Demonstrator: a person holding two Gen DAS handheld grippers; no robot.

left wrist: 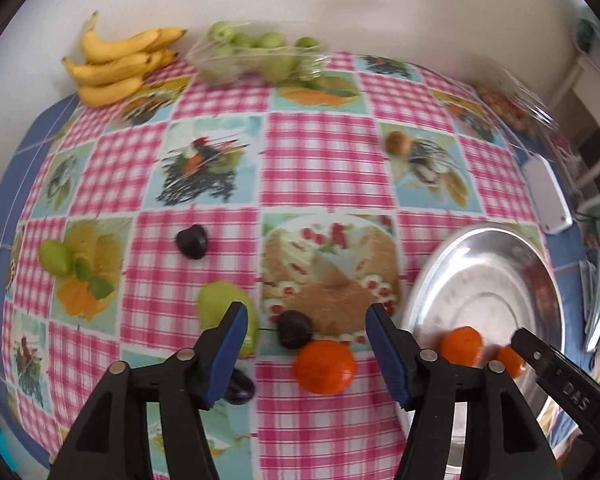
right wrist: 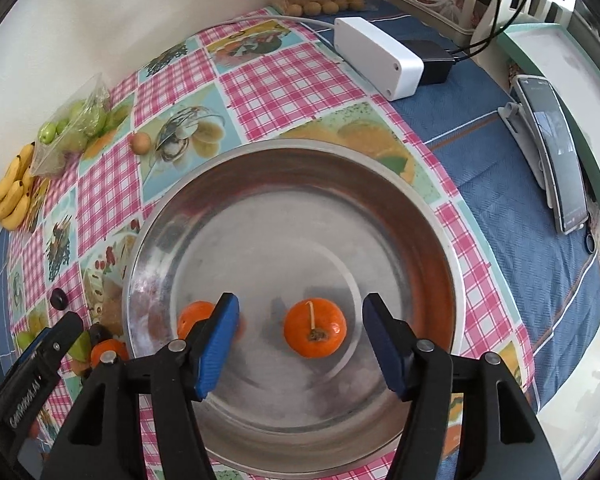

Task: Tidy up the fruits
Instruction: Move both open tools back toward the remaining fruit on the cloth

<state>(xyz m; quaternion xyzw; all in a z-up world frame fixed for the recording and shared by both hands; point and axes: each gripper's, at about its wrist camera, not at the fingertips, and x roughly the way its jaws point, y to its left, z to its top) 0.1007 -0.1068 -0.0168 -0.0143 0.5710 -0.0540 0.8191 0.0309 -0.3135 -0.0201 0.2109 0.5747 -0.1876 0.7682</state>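
Observation:
My left gripper (left wrist: 306,322) is open and empty over the checked tablecloth. A mandarin (left wrist: 325,366) and a dark plum (left wrist: 295,329) lie between its fingers on the cloth. A green pear (left wrist: 220,302) sits behind its left finger; another dark plum (left wrist: 240,387) lies below it. A further plum (left wrist: 192,241) and a green fruit (left wrist: 55,258) lie to the left. My right gripper (right wrist: 300,338) is open and empty above the steel bowl (right wrist: 380,184). Two mandarins lie in the bowl, one between the fingers (right wrist: 315,327) and one behind the left finger (right wrist: 194,318).
Bananas (left wrist: 116,64) and a bag of green fruit (left wrist: 260,58) lie at the table's far edge. A small brown fruit (left wrist: 398,143) sits mid-right. A white box (right wrist: 376,56), a black adapter (right wrist: 434,62), a phone on a stand (right wrist: 556,152) and a tray of brown fruit (right wrist: 324,2) are right of the bowl.

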